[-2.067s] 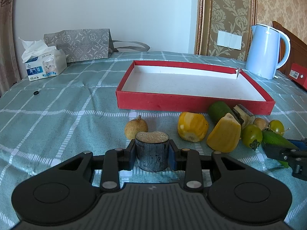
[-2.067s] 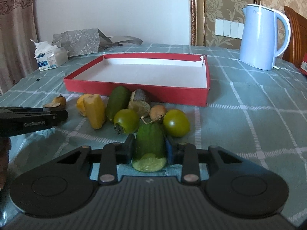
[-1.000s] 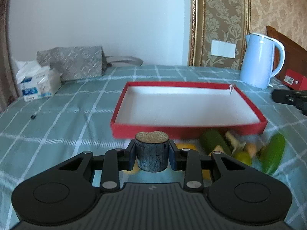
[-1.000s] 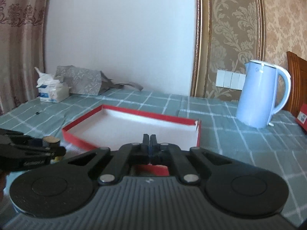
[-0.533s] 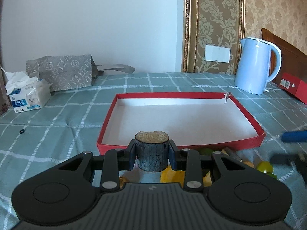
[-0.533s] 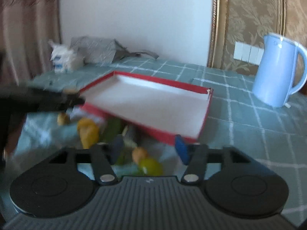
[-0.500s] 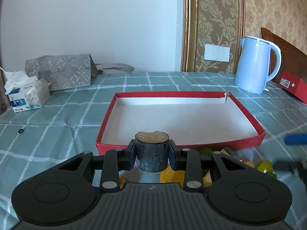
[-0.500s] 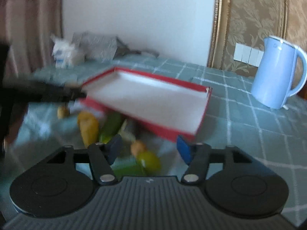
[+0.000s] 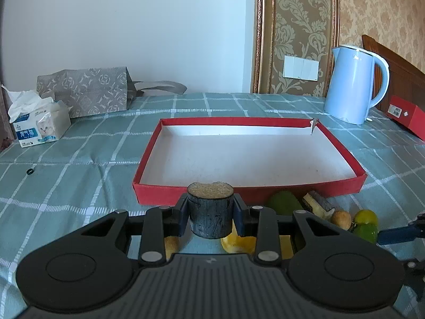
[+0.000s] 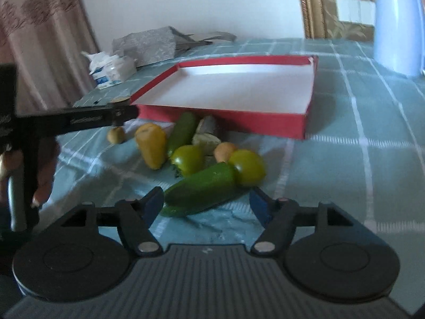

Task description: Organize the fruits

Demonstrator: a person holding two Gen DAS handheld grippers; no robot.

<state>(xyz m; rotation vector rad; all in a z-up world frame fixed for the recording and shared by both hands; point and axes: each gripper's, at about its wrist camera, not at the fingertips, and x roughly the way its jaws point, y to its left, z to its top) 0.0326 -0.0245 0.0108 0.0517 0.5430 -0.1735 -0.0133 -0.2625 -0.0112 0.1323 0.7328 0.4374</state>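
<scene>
The left claw (image 9: 210,216) is clamped on a short dark cylinder (image 9: 210,212) with a grainy tan cut top, held above the near rim of the shallow rectangular red tray (image 9: 342,186), white inside. The right claw (image 10: 206,203) is opening, its blue pads clear of the smooth green cucumber piece (image 10: 202,190) lying between them on the checked cloth worktop (image 10: 345,164). Beyond lie 2 glossy green tomatoes (image 10: 247,170).

Right gripper (image 10: 206,203) opening — green cucumber (image 10: 202,190) lies loose between its jaws.
</scene>
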